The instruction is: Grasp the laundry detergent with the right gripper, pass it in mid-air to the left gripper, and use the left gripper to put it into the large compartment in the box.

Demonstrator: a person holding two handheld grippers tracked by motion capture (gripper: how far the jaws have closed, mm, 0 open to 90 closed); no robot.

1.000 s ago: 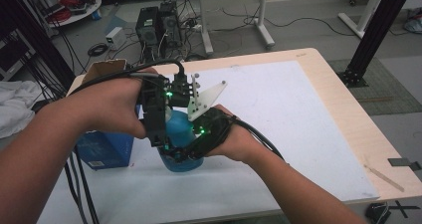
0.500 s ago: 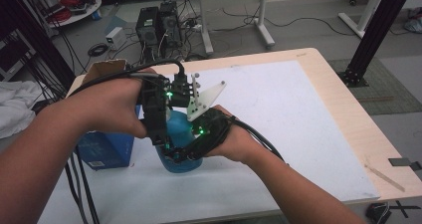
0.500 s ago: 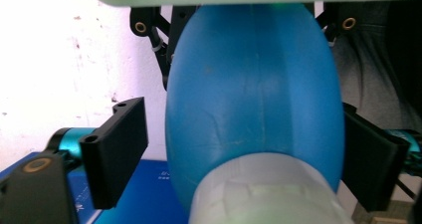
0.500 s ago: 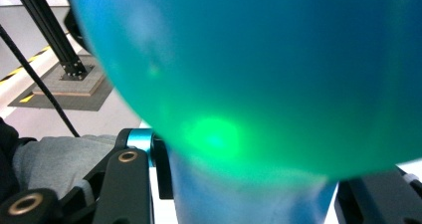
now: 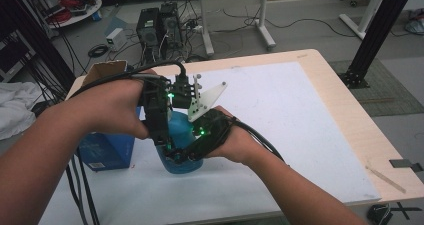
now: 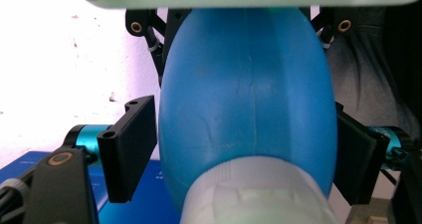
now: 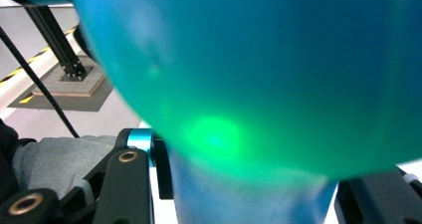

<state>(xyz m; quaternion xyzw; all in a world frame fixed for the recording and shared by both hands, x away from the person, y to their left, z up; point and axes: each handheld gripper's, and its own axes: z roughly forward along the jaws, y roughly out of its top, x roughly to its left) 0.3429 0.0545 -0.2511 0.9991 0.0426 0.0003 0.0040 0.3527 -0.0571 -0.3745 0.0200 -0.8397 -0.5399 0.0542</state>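
Since the earlier frame little is shifting in our hands' places, but our left gripper [image 5: 162,135] has just been closing its jaws around the blue bottle [image 5: 179,135], and its pads are now lying against the bottle's sides. We are holding the bottle upright on the white mat [image 5: 280,120], just right of the blue box [image 5: 107,150]. Our right gripper [image 5: 192,152] is clamping the bottle low down, jaws tight on it. Behind the blue box a cardboard box [image 5: 102,70] is standing.
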